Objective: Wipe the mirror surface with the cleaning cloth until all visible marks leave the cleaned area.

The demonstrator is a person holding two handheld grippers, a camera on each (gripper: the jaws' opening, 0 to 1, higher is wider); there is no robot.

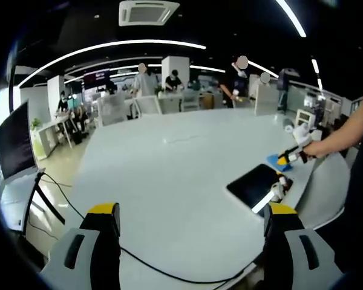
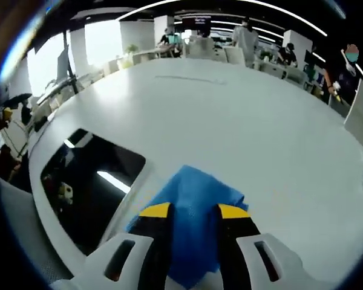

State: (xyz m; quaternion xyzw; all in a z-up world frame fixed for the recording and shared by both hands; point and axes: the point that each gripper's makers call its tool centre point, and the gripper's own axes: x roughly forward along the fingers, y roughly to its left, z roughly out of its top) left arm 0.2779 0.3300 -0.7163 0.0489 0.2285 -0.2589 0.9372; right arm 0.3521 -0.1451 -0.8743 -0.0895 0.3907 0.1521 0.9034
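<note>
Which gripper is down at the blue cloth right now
The right gripper: its yellow-tipped jaws straddle the blue cloth beside the mirror. The left gripper hangs open, away from it.

Mirror (image 2: 88, 181) flat on table (image 2: 242, 121), near edge; cloth (image 2: 193, 211) just beside it

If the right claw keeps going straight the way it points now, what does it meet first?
Probably the blue cleaning cloth, lying between its jaws on the white table. The mirror sits off to its left, out of that line. Depth is unclear.
</note>
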